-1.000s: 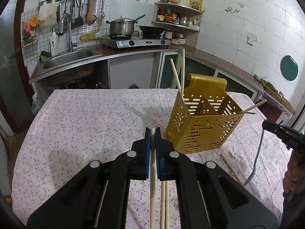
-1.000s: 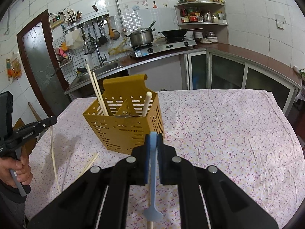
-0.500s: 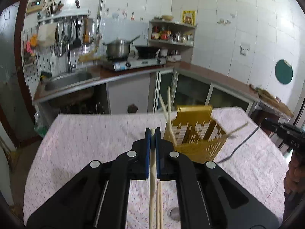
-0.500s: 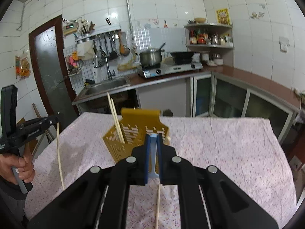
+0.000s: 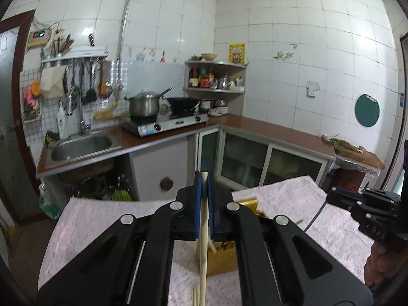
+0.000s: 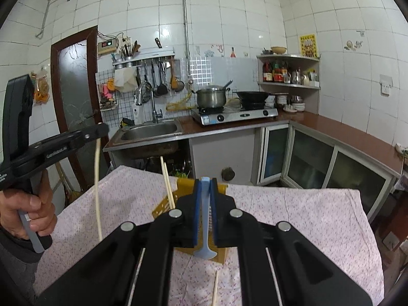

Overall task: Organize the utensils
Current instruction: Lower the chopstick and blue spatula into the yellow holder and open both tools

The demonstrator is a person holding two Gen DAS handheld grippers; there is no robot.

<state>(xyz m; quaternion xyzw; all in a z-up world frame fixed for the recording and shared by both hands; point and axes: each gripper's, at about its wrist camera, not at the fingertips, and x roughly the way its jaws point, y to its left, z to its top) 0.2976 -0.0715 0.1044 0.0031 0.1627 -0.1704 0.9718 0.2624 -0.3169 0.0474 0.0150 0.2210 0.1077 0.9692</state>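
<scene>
My left gripper is shut on a pale wooden chopstick that hangs down and back from its blue pads, above the table. The yellow slotted caddy sits below it, mostly hidden by the jaws. In the right wrist view my right gripper is shut on a light blue utensil, whose flared end dangles in front of the caddy. Two chopsticks stand in the caddy. The left gripper shows at the left of that view, with its chopstick hanging from it.
The table has a pink floral cloth. Loose chopsticks lie on it near me, one in front of the caddy. A person's hand grips the left tool. Kitchen counter, sink and stove stand beyond the table.
Both grippers have risen and tipped up with their utensils. The chopstick and the blue utensil now hang clear above the table, and the caddy has dropped low behind the jaws in both views.
</scene>
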